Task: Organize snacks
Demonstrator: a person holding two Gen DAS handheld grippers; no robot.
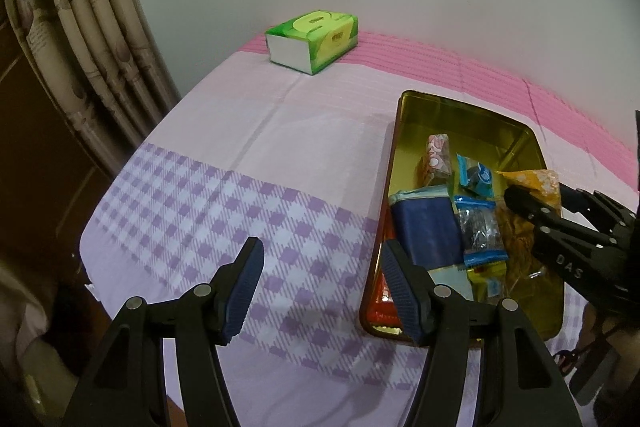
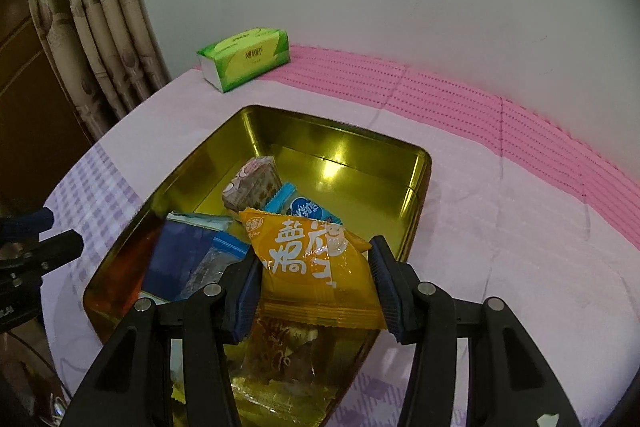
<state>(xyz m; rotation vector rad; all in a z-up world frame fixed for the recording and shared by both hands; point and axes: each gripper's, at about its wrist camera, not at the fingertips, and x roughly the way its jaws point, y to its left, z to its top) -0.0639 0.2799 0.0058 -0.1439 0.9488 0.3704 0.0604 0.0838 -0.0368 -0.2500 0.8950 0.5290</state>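
Left wrist view: the left claw hangs spread wide over the checked cloth, gripping nothing; the gold tin of snacks sits just to its right.

Right wrist view: the right claw pinches an orange packet above the tin. A green tissue pack lies far ahead, left.

Left claw: matte black linkage arms, silver round pivot pins, two per side. Fingers carry dark blue ribbed pads. Right claw: same build, black links, silver pins, blue ribbed pads. From the left wrist view its black body shows small silver screws and white "DAS" lettering.
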